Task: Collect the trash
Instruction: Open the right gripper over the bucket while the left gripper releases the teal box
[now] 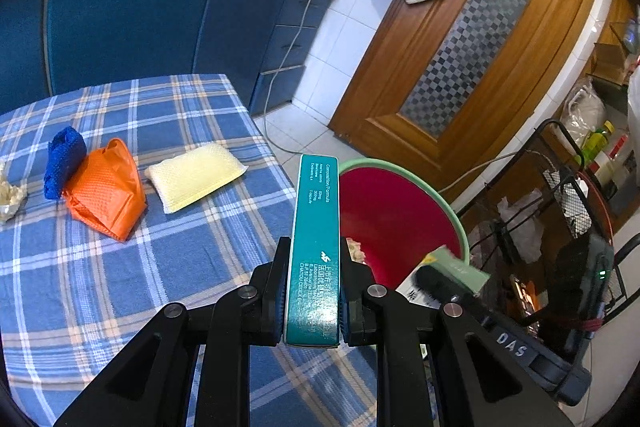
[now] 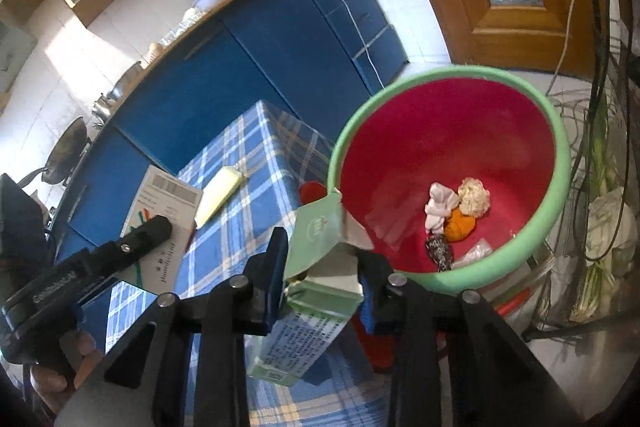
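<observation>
My left gripper (image 1: 314,267) is shut on a long teal box (image 1: 316,227), held upright over the right edge of the blue plaid table (image 1: 160,267). Just right of it stands a red bin with a green rim (image 1: 400,167). My right gripper (image 2: 324,259) is shut on a pale green carton (image 2: 320,231) with a torn-open flap, beside the bin rim (image 2: 560,147). Crumpled trash (image 2: 456,211) lies on the bin's bottom. On the table remain a blue mesh bag (image 1: 64,163), an orange bag (image 1: 108,191), a yellow sponge (image 1: 196,175) and crumpled paper (image 1: 10,195).
Blue cabinets (image 1: 160,27) stand behind the table, with pots and bowls on top. A wooden door (image 1: 460,67) is at the back right. A black wire rack (image 1: 560,195) with bags and bottles stands right of the bin. A white cable (image 1: 296,47) hangs to the floor.
</observation>
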A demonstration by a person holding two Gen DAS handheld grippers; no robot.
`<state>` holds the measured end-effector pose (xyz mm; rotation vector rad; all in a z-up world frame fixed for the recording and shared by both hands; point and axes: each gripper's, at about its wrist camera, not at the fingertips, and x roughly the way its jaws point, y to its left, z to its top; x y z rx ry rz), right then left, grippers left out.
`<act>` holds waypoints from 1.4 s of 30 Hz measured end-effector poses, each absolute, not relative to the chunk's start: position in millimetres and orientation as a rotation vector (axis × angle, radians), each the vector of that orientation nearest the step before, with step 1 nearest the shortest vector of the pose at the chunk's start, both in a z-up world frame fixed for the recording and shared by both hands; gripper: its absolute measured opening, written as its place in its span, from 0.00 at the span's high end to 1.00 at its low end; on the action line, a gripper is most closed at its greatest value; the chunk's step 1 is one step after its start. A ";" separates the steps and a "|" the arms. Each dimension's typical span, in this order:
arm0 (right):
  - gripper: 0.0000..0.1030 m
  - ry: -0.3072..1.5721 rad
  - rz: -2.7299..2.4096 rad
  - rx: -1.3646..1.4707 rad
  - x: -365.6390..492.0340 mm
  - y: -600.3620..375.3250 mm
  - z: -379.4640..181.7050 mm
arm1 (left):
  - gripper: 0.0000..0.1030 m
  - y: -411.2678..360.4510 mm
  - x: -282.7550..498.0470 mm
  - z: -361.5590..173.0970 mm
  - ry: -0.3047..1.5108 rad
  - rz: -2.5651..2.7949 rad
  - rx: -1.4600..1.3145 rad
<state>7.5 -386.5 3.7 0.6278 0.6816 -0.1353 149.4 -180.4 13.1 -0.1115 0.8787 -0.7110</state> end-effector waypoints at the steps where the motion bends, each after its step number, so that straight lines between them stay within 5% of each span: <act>1: 0.70 0.668 -0.139 0.617 6.7 -385.9 7.2 | 0.81 -180.0 149.1 13.3 0.878 -0.711 -0.111; 25: 0.71 0.606 -0.382 0.569 8.5 -458.7 10.1 | 0.81 -247.7 156.3 7.3 0.893 -0.794 -0.020; 42: 0.54 0.602 -0.363 0.602 4.5 -480.7 5.5 | 0.80 -304.1 170.8 -23.7 0.976 -0.817 0.036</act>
